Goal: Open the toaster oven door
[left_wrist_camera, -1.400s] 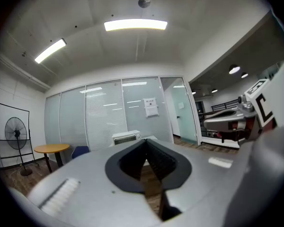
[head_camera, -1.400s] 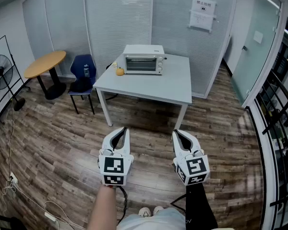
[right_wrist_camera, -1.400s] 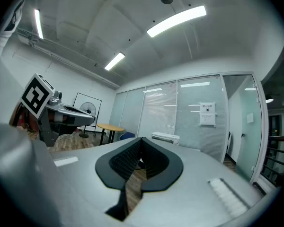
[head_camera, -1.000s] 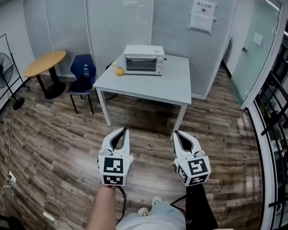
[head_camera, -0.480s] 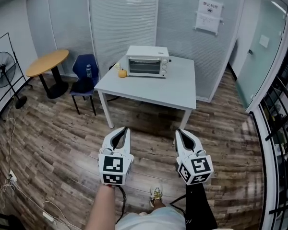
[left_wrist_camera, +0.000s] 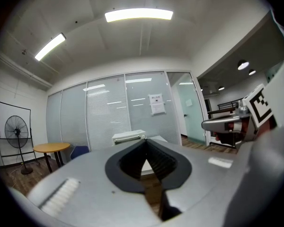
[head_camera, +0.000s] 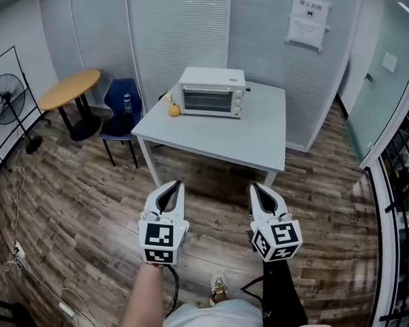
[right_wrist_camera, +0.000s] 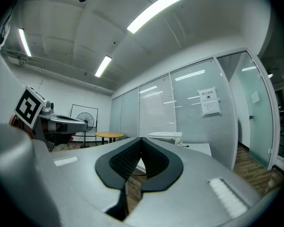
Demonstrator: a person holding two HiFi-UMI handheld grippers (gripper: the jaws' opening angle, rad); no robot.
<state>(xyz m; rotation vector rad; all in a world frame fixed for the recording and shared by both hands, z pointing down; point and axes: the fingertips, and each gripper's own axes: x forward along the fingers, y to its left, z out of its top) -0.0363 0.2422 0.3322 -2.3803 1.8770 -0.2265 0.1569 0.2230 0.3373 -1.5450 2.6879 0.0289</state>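
Observation:
A white toaster oven [head_camera: 212, 92] stands with its glass door closed at the far left part of a grey table [head_camera: 245, 140]. It also shows small and distant as the toaster oven [left_wrist_camera: 128, 137] in the left gripper view and the toaster oven [right_wrist_camera: 164, 136] in the right gripper view. My left gripper [head_camera: 171, 184] and right gripper [head_camera: 257, 189] hover side by side over the wooden floor, well short of the table. Both are shut with their tips together and hold nothing.
An orange fruit [head_camera: 174, 110] lies on the table left of the oven. A blue chair [head_camera: 120, 116] and a round wooden table [head_camera: 69, 89] stand to the left, a floor fan [head_camera: 10, 99] at the far left. Glass partition walls run behind.
The view has moved toward the table, so the oven and table appear larger and shifted right. Both grippers stay shut in the same spot in the frame.

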